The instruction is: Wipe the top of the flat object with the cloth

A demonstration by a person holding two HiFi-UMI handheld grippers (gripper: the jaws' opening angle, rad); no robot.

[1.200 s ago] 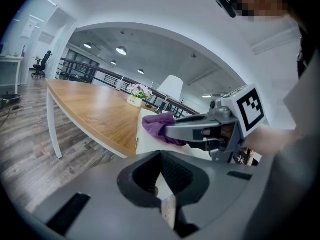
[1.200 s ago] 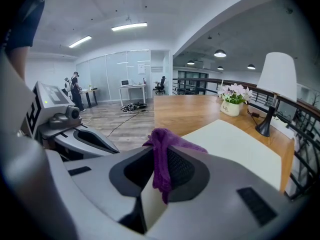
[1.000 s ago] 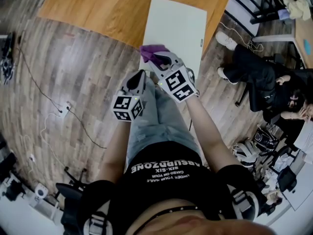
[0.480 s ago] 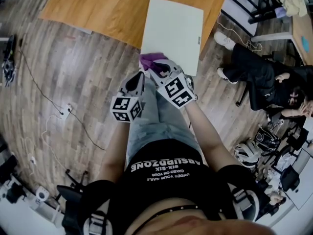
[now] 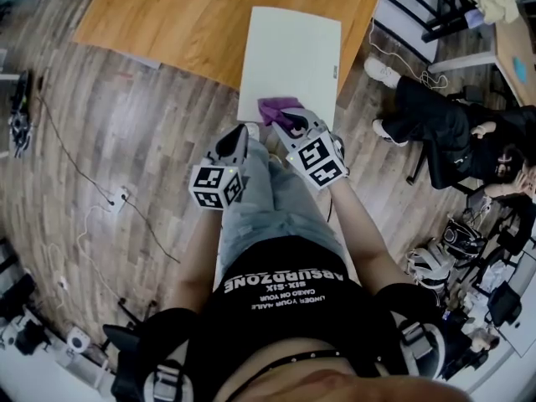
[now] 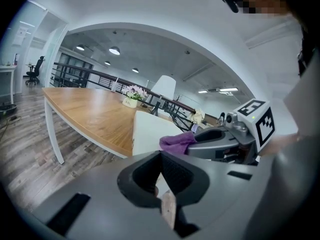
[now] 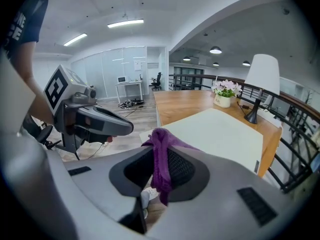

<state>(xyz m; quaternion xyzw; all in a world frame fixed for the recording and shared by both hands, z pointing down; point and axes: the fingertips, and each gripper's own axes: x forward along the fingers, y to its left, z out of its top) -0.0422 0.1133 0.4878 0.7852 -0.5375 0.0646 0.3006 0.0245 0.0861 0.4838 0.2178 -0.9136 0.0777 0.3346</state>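
Note:
The flat white object [image 5: 291, 53] lies on the wooden table [image 5: 184, 19], its near end hanging past the table edge. My right gripper [image 5: 289, 121] is shut on the purple cloth [image 5: 277, 108], which rests at the object's near edge, left of the middle. In the right gripper view the cloth [image 7: 161, 170] hangs between the jaws of the right gripper [image 7: 159, 156], with the white object [image 7: 220, 131] ahead. My left gripper [image 5: 240, 134] hovers just left of it, off the object, shut and empty. The left gripper view shows the left gripper [image 6: 161, 160], the cloth [image 6: 177, 142] and the object [image 6: 146, 133].
A white lamp [image 7: 260, 84] and a small flower pot [image 7: 224, 97] stand on the table's far part. A person [image 5: 448, 136] sits at the right beside bags. Cables [image 5: 109, 195] run over the wooden floor at the left.
The right gripper has slid the cloth back to the object's near edge and then rightward along it. The left gripper has stayed beside it.

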